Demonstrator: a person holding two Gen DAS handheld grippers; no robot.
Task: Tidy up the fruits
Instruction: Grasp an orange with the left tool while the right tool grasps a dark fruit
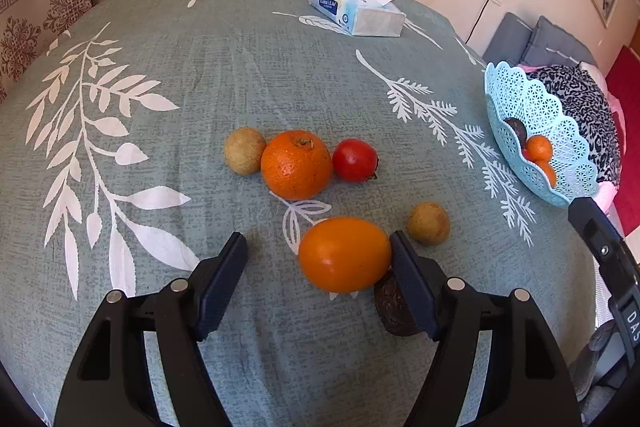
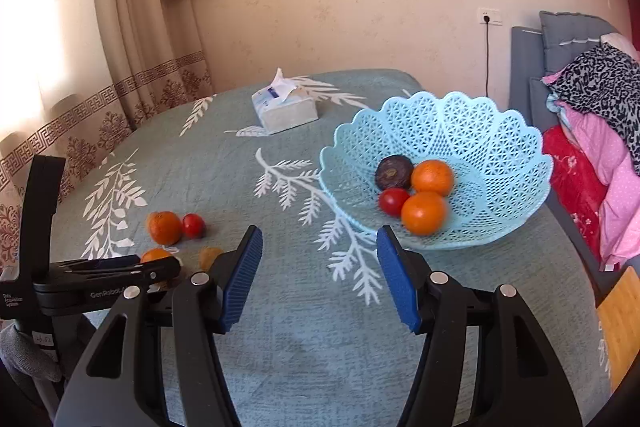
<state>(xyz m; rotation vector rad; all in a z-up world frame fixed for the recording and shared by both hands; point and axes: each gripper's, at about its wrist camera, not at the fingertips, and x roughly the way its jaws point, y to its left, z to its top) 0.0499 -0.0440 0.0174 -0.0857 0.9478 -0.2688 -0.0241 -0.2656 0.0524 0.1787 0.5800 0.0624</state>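
In the left wrist view my left gripper (image 1: pixel 318 247) is open above the tablecloth. A smooth orange fruit (image 1: pixel 344 254) lies between its fingers, against the right pad (image 1: pixel 408 279). A dark brown fruit (image 1: pixel 394 311) sits partly hidden behind that pad. Beyond lie a large orange (image 1: pixel 296 165), a red tomato (image 1: pixel 355 160) and two tan round fruits (image 1: pixel 245 151) (image 1: pixel 428 223). My right gripper (image 2: pixel 320 267) is open and empty, just in front of the light blue basket (image 2: pixel 492 147), which holds two oranges (image 2: pixel 424 213), a tomato (image 2: pixel 393 201) and a dark fruit (image 2: pixel 394 171).
A tissue box (image 1: pixel 354 9) stands at the far side of the table. The table's right edge runs just past the basket (image 1: pixel 532 99); a sofa with piled clothes (image 2: pixel 600 131) lies beyond it. Curtains (image 2: pixel 132 47) hang behind the table on the left.
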